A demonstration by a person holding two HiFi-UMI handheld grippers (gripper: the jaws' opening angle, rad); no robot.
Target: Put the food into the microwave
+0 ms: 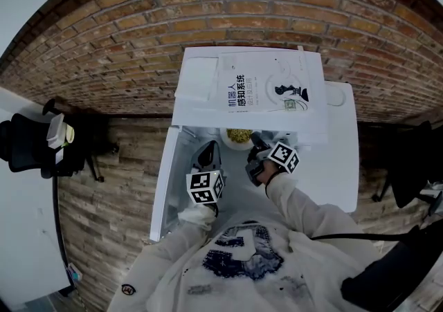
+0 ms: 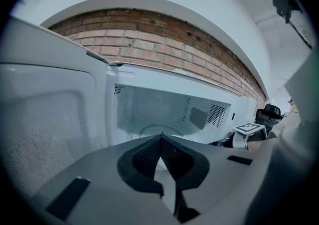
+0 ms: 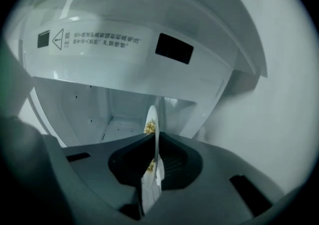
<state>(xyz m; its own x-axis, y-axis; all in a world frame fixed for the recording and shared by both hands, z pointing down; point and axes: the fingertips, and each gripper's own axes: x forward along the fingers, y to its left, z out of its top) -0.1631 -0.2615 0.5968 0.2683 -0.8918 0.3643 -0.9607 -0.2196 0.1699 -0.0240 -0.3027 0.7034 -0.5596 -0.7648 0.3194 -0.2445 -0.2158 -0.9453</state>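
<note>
A white plate (image 1: 239, 136) of yellowish food sits at the mouth of the white microwave (image 1: 339, 165), whose door (image 1: 164, 186) hangs open to the left. My right gripper (image 1: 255, 144) is shut on the plate's near rim. In the right gripper view the plate (image 3: 152, 119) shows edge-on between the jaws of the right gripper (image 3: 153, 138), with food (image 3: 148, 128) on its left face and the cavity (image 3: 94, 114) behind. My left gripper (image 1: 208, 153) hovers by the door. In its own view the left gripper (image 2: 160, 138) is shut on nothing and faces the empty cavity (image 2: 164, 112).
A white book (image 1: 266, 89) lies on top of the microwave. The open door (image 2: 50, 124) fills the left of the left gripper view, and the right gripper's marker cube (image 2: 248, 129) shows at its right. A brick wall runs behind, and a black chair (image 1: 28, 144) stands far left.
</note>
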